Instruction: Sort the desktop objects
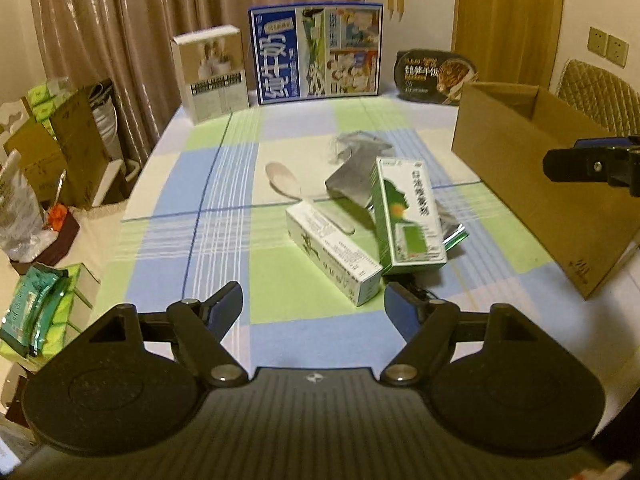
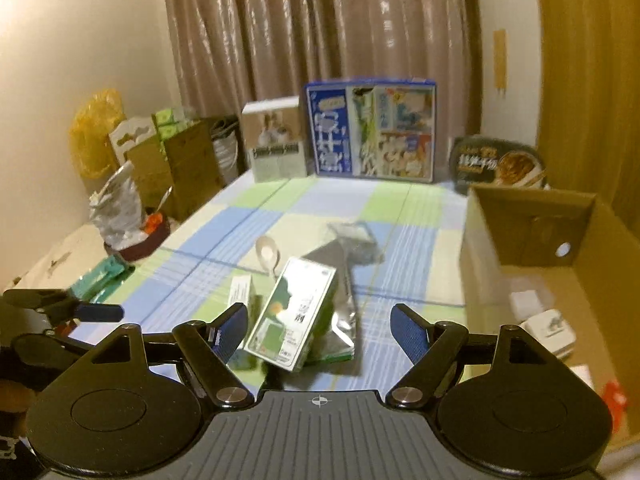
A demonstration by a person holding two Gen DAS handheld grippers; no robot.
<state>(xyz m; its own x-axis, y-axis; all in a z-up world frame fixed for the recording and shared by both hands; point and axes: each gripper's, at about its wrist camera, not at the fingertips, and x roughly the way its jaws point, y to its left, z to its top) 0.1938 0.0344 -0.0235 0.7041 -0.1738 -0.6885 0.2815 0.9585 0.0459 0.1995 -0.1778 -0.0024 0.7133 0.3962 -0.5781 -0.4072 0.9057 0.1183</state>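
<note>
1. A lived-in home room — long brown curtains (image 1: 132, 40) hang behind a table under a checked blue-and-green tablecloth (image 1: 224, 208).
2. A wooden door (image 1: 508, 20), wall sockets (image 1: 608, 46) and a padded chair back (image 1: 600, 96) stand nearby.
3. Household clutter — cartons (image 2: 180, 160), bags (image 2: 96, 132) — crowds the side.

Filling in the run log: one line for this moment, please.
left hand-held gripper open, empty | right hand-held gripper open, empty | green box on table | cardboard box right

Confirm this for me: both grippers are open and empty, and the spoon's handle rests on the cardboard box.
Not quite. Both the left gripper and right gripper are open and empty, but the left wrist view shows the spoon with its handle resting on the long green-and-white carton, not the cardboard box.
</note>
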